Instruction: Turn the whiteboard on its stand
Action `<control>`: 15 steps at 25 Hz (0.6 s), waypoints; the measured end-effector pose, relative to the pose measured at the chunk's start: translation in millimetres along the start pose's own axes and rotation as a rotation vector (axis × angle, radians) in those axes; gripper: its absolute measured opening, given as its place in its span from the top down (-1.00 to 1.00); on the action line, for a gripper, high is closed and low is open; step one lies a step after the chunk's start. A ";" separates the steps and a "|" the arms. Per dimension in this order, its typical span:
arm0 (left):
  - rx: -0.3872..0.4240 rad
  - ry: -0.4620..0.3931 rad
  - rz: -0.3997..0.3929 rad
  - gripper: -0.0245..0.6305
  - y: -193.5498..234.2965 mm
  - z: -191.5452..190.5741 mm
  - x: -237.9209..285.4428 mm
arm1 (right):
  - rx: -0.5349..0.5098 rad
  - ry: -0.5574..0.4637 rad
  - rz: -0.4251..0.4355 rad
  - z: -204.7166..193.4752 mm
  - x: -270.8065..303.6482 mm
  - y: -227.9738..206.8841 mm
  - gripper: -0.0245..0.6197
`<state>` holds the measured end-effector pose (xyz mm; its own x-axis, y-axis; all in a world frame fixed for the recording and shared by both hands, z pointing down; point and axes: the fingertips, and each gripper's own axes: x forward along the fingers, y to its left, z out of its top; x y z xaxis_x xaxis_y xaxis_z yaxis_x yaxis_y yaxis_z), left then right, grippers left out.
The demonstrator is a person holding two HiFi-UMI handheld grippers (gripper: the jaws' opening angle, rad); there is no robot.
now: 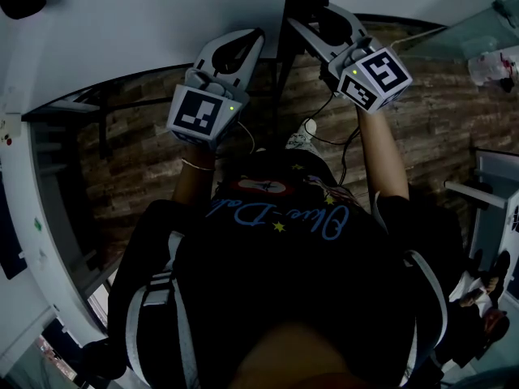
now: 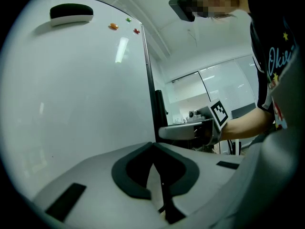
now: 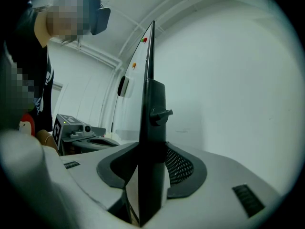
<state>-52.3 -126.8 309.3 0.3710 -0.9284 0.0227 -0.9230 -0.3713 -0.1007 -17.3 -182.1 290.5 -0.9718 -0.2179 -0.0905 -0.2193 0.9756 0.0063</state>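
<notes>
Right gripper (image 3: 151, 159): jaws clamped on the black post (image 3: 153, 104) of the stand, just under a small knob (image 3: 161, 113). Left gripper (image 2: 152, 149): jaws closed tip to tip, nothing seen between them, nosed up near the whiteboard (image 2: 71, 104) edge. Board upright on its stand; the turn looks barely begun, most of it left. Left gripper view gives the board face, eraser (image 2: 71, 13) and magnets (image 2: 113, 26). Right gripper view gives the board edge-on. Head view shows the grippers flanking the post.
</notes>
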 end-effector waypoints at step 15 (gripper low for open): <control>-0.011 -0.003 0.088 0.86 -2.5 9.3 6.4 | 0.011 0.008 0.029 -0.5 -2.2 2.3 0.37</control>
<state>-46.7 -131.7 300.5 0.2887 -0.9573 0.0116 -0.9531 -0.2885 -0.0911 -15.8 -179.4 291.2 -0.9785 -0.1894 -0.0822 -0.1898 0.9818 -0.0023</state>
